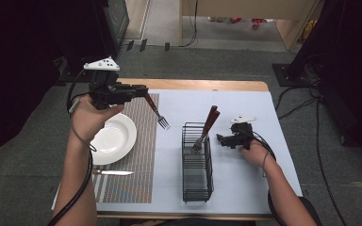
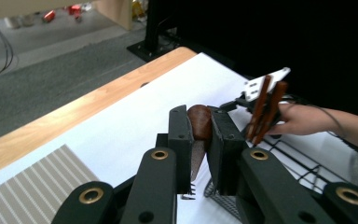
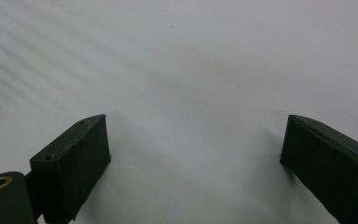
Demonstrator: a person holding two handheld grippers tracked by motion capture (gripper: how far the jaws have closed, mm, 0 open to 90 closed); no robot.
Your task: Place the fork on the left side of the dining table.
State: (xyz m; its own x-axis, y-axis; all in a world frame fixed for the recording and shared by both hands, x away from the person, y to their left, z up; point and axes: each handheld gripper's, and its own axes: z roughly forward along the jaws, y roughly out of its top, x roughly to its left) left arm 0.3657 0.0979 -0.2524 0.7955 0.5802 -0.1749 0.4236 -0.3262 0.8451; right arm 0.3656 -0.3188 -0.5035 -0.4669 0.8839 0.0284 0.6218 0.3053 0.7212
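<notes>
Grey carpet surrounds a wooden table [image 1: 202, 85] w/ a white sheet over most of it and a striped placemat [image 1: 139, 155] at its left. On the mat: a white plate [image 1: 115, 139], and a knife [image 1: 113, 173] lying just below the plate, on the person's side.

Progress, as I read it: looks like a place setting being laid from the black wire cutlery basket [image 1: 197, 162] at mid-table. Plate and knife are already set. 1 fork [image 1: 158, 113] is out of the basket and in the air, not yet laid down. 2 more wood-handled pieces [image 1: 207, 128] lean in the basket's far end. Left to do: set the fork down by the plate, prob. on the mat; whether the remaining 2 pieces are needed, can't say.

Left gripper [image 1: 139, 91]: jaws clamped on the fork's brown handle, tines pointing down and toward the basket, hanging over the mat's right edge and the bare sheet. In the left gripper view the handle [image 2: 199, 122] sits pinched between both jaws, tines [image 2: 189, 192] below.

Right gripper [image 1: 221, 139]: jaws wide apart, holding nothing, low over the white sheet just right of the basket. Right gripper view has both pads [image 3: 81, 161] spread w/ plain sheet between.
</notes>
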